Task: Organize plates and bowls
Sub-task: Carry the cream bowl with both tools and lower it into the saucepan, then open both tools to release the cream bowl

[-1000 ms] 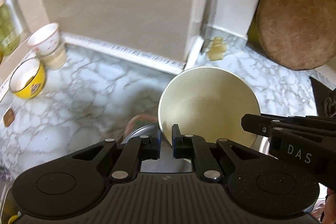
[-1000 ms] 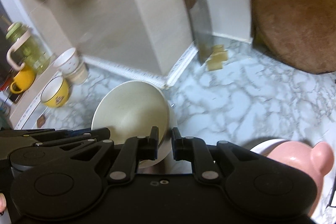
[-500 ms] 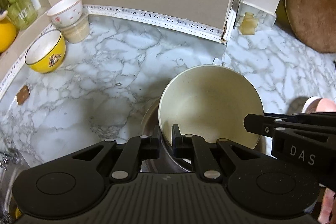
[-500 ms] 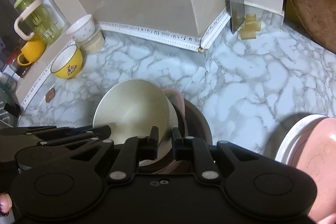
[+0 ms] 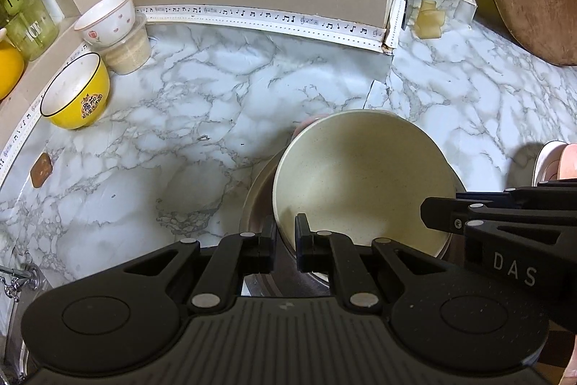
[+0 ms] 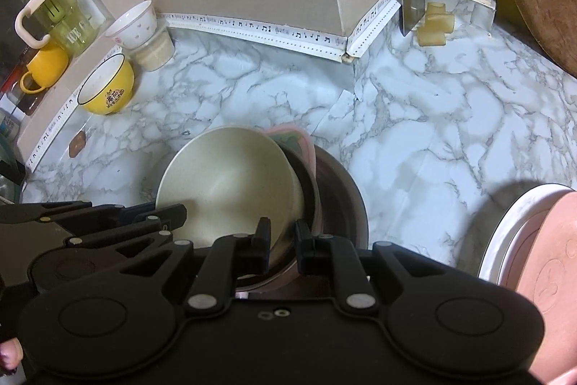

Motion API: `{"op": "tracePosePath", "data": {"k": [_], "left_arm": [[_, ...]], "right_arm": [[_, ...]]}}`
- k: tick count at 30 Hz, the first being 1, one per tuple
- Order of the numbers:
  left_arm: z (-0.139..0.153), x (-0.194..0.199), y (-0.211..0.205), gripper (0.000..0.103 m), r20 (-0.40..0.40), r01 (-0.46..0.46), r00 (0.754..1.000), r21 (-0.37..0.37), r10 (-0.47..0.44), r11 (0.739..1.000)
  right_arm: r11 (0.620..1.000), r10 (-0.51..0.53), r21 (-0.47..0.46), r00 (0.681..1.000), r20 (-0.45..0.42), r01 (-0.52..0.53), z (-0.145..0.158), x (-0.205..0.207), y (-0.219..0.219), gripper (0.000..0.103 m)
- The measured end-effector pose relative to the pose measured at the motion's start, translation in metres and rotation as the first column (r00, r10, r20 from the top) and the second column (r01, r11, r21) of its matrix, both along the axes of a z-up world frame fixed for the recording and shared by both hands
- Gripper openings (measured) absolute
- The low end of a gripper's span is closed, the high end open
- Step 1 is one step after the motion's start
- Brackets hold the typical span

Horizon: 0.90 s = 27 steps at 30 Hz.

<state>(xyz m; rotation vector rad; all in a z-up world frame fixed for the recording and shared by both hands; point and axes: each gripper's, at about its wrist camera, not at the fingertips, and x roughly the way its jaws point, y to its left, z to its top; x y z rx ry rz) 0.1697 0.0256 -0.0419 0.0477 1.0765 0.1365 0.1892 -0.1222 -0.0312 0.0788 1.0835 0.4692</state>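
The marble table (image 5: pixel 223 89) carries a stack whose lower parts are mostly hidden: under the cream bowl (image 5: pixel 360 183) only slivers show of a dark pan (image 6: pixel 342 190) and a pink plate (image 6: pixel 306 147), and how they nest cannot be made out. At the right edge a white dish (image 6: pixel 505 226) with a pink lid (image 6: pixel 548 262) is cut off by the frame.

The bowl is wide, shallow, speckled cream and empty, tilted on the stack at the near middle of the table. Both grippers pinch its rim: the left gripper (image 5: pixel 285 237) narrow on the near-left edge, the right gripper (image 6: pixel 282 239) narrow on the near-right edge.

At the far left stand a yellow bowl (image 5: pixel 77 96), empty, and a white bowl (image 5: pixel 108 17) set on a plastic tub (image 5: pixel 128 51) of pale grains.
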Motion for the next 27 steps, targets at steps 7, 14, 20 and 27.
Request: {"op": "tracePosePath", "data": {"k": [7,14,20,27], "left_arm": [[-0.001,-0.001,0.005,0.009,0.005,0.001,1.0,-0.038,-0.001,0.999],[0.0,-0.005,0.013,0.014,0.019,-0.001,1.0,-0.097,0.003,0.995],[0.001,-0.013,0.019,0.028,0.036,0.0,0.999,-0.141,0.005,0.99],[0.01,-0.03,0.03,0.064,0.092,-0.008,0.995,-0.191,0.026,0.982]], "right_arm": [[1.0,0.007,-0.016,1.0,-0.005,-0.007,0.001,0.001,0.001,0.015],[1.0,0.017,0.006,1.0,-0.005,-0.017,0.003,-0.002,-0.004,0.015],[0.999,0.029,0.031,0.999,0.019,-0.03,0.01,-0.008,-0.01,0.016],[0.998,0.039,0.049,0.998,0.055,-0.041,0.019,-0.015,-0.019,0.017]]}}
